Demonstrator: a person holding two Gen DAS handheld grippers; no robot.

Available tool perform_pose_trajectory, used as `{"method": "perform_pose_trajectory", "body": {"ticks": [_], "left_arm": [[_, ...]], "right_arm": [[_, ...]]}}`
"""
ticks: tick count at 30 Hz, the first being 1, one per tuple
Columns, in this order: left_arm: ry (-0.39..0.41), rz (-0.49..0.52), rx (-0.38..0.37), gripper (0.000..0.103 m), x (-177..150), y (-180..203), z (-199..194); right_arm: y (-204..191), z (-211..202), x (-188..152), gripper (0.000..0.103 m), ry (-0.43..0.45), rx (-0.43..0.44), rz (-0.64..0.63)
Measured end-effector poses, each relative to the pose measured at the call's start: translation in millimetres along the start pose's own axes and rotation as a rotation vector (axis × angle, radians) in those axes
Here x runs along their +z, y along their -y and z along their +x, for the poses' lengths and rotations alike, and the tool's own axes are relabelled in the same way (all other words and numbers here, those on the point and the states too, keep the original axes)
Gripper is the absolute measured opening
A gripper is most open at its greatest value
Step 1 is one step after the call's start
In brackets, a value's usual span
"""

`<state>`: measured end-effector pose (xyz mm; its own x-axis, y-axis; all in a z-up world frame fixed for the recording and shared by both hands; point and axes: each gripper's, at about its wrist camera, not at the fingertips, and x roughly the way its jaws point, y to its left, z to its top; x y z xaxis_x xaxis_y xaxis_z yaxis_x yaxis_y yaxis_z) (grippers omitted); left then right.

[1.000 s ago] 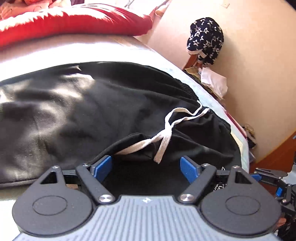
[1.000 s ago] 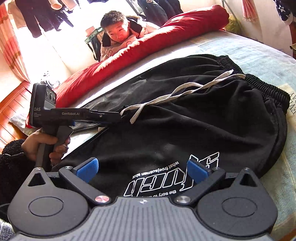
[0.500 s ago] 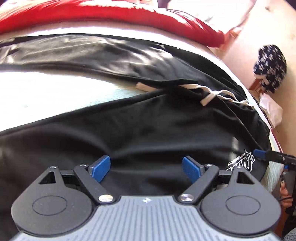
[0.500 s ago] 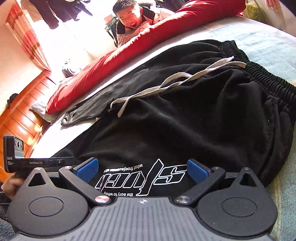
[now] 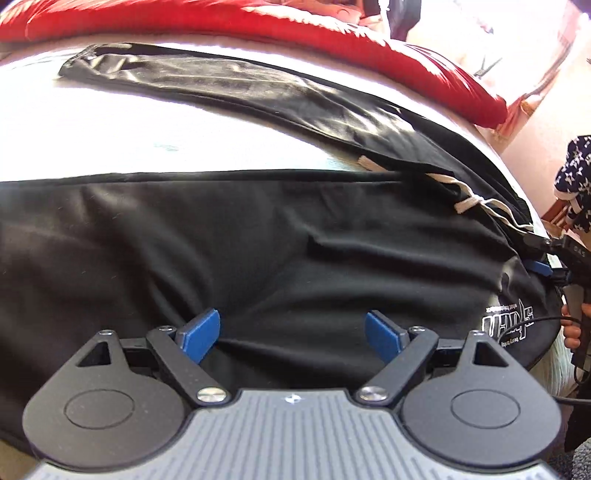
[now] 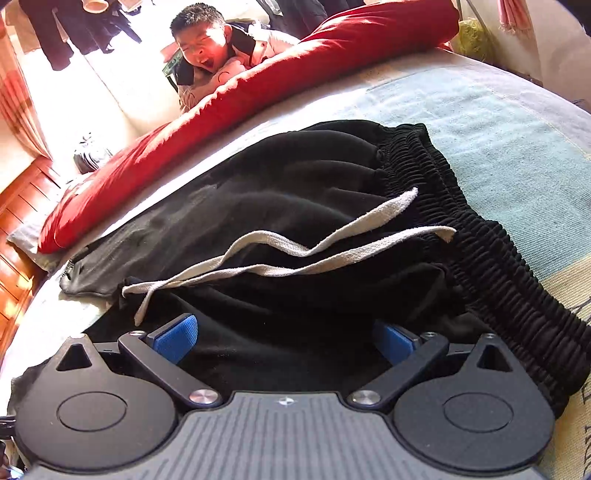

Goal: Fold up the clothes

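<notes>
Black trousers [image 5: 258,251] of soft, creased cloth lie spread on the pale bed [image 5: 110,125] in our left wrist view, one leg running off toward the far edge and the other filling the near ground. Our left gripper [image 5: 291,334] hangs just over that near leg with its blue pads [image 5: 201,334] set wide apart and nothing between them. A cream drawstring [image 5: 469,203] shows at the waist on the right. White lettering [image 5: 508,319] is printed near the right edge of the cloth; we cannot read it at this angle. Our right gripper [image 5: 546,264] reaches in from the right at the waist edge, held by a hand [image 5: 572,330], with the letters DAS on its dark body. A long red cushion [image 5: 295,33] lies along the far side of the bed, and a dark star-patterned cloth [image 5: 578,177] hangs by the wall at right.

From our right wrist view, the trousers [image 6: 295,184] show a ribbed, gathered elastic waistband [image 6: 498,266] curving down the right side. The flat woven drawstring [image 6: 295,254] lies loose across the cloth in two strands. Our right gripper [image 6: 286,338] sits low against the cloth, its jaws spread wide and gripping nothing. The bed cover [image 6: 498,129] is pale blue and cream, with a rough weave. Beyond the red cushion [image 6: 258,99], a person [image 6: 221,48] leans at the far side of the bed, with dark clothes [image 6: 62,33] hanging behind and orange wooden panels [image 6: 18,221] at left.
</notes>
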<state>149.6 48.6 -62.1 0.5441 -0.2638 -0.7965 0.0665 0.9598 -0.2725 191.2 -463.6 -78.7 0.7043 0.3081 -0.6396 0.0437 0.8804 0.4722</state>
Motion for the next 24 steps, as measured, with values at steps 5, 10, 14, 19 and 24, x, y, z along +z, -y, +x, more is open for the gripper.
{"method": "perform_pose_trajectory", "body": {"ticks": [5,10,14,19,24], "left_arm": [[0.044,-0.056,0.048,0.086,-8,-16,-22],[0.043,-0.003,0.060,0.086,-12,-10,-3],[0.057,0.062,0.047,0.087,-28,-11,-9],[0.085,0.026,0.041,0.087,-43,-46,-34],[0.112,0.003,0.117,0.088,-54,-92,-56]], "right_arm": [[-24,-15,3,0.103,-0.014,-0.019,-0.090],[-79,-19,-3,0.103,-0.020,0.105,-0.306],[-116,-11,-22,0.103,-0.077,0.183,-0.381],[-136,4,-67,0.103,-0.176,0.187,-0.383],[-153,-9,-105,0.103,-0.103,0.107,-0.438]]}}
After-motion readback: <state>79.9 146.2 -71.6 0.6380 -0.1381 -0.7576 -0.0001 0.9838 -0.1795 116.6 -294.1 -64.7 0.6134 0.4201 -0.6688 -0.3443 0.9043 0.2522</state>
